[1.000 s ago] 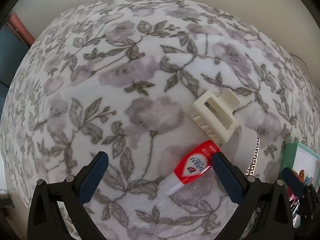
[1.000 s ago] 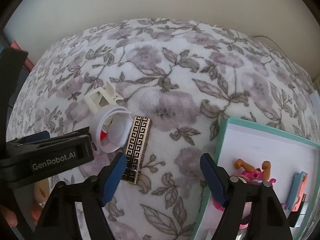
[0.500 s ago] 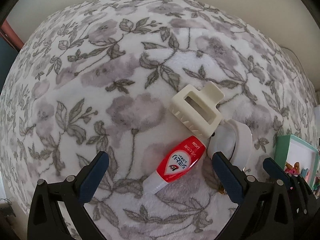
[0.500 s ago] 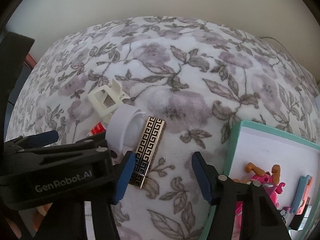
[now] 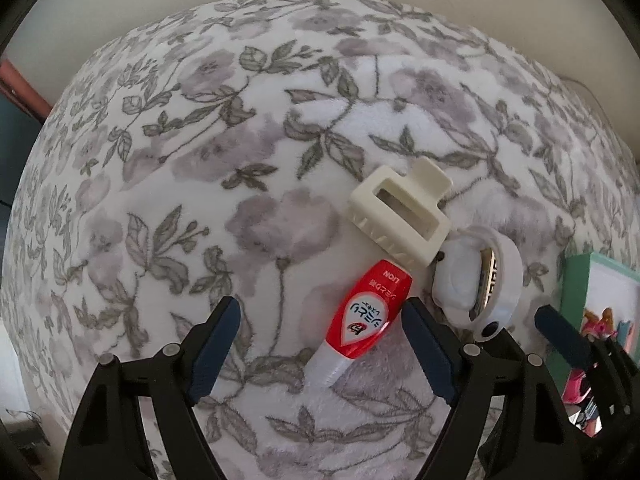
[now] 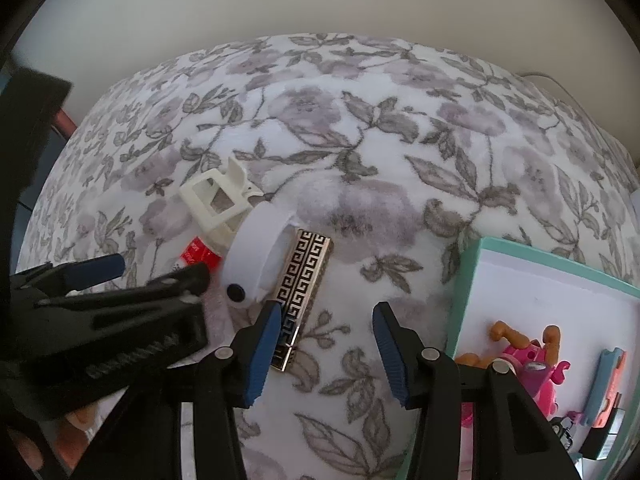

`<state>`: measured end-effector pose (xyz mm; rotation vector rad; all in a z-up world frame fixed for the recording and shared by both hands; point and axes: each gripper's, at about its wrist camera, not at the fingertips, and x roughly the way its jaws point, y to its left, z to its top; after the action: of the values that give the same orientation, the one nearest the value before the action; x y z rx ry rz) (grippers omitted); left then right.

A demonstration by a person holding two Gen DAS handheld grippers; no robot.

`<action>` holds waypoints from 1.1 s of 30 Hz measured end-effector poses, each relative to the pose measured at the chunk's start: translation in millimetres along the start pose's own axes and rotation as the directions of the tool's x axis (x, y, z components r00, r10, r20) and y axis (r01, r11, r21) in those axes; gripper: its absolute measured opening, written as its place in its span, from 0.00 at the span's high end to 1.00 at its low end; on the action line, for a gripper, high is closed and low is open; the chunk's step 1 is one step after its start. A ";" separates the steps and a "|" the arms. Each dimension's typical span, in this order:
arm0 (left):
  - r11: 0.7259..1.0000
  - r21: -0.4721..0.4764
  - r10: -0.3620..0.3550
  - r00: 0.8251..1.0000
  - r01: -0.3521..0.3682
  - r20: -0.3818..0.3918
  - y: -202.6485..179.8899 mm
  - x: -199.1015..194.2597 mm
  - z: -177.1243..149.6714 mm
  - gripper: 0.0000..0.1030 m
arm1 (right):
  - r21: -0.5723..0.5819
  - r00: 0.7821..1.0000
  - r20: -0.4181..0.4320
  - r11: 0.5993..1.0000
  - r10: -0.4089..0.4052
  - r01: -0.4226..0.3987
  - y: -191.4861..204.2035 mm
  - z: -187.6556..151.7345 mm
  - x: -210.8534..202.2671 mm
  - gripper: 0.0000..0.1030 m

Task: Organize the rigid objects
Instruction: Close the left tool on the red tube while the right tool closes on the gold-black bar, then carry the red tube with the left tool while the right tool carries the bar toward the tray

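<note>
My left gripper [image 5: 320, 344] is closing around the red-and-white glue tube [image 5: 366, 312] lying on the floral blanket [image 5: 200, 160] below the cream claw clip [image 5: 400, 216], pads not touching. My right gripper [image 6: 324, 344] is closing, the gold-and-black key-pattern bar [image 6: 306, 280] by its left pad. Only the right view shows the teal tray's [image 6: 464, 280] toys.
</note>
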<state>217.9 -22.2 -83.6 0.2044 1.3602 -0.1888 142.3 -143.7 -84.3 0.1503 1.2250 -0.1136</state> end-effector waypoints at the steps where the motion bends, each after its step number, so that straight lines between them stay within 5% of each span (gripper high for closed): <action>1: 1.000 0.000 -0.002 1.000 0.002 0.000 -0.7 0.9 -0.2 0.22 | -0.005 1.000 0.002 1.000 0.001 -0.001 1.2 0.2 0.2 0.52; 7: 1.000 -0.012 -0.017 1.000 0.017 -0.008 1.0 2.7 -2.6 0.55 | -0.006 1.000 0.008 1.000 0.015 -0.015 6.9 1.5 3.4 0.54; 10: 1.000 -0.021 -0.016 1.000 0.015 -0.009 6.2 4.7 -3.8 0.64 | -0.022 1.000 0.013 1.000 0.006 -0.006 12.5 2.0 4.5 0.57; 18: 1.000 -0.019 -0.015 1.000 0.014 -0.008 22.1 10.5 -7.4 0.72 | -0.040 1.000 -0.008 0.999 -0.011 0.011 18.2 -5.9 14.2 0.76; 26: 0.997 0.029 0.069 0.998 -0.069 0.006 5.4 15.4 -14.0 0.73 | -0.037 0.999 -0.016 0.999 -0.028 0.027 14.7 -10.4 11.7 0.78; 33: 0.998 -0.011 0.065 0.998 -0.065 -0.001 5.4 13.6 -26.8 0.74 | -0.027 0.999 -0.025 0.999 -0.032 0.031 11.8 -22.3 6.6 0.78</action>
<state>196.6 -10.4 -102.0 0.2392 1.3525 -0.1267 125.8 -128.2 -97.3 0.1097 1.2541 -0.1232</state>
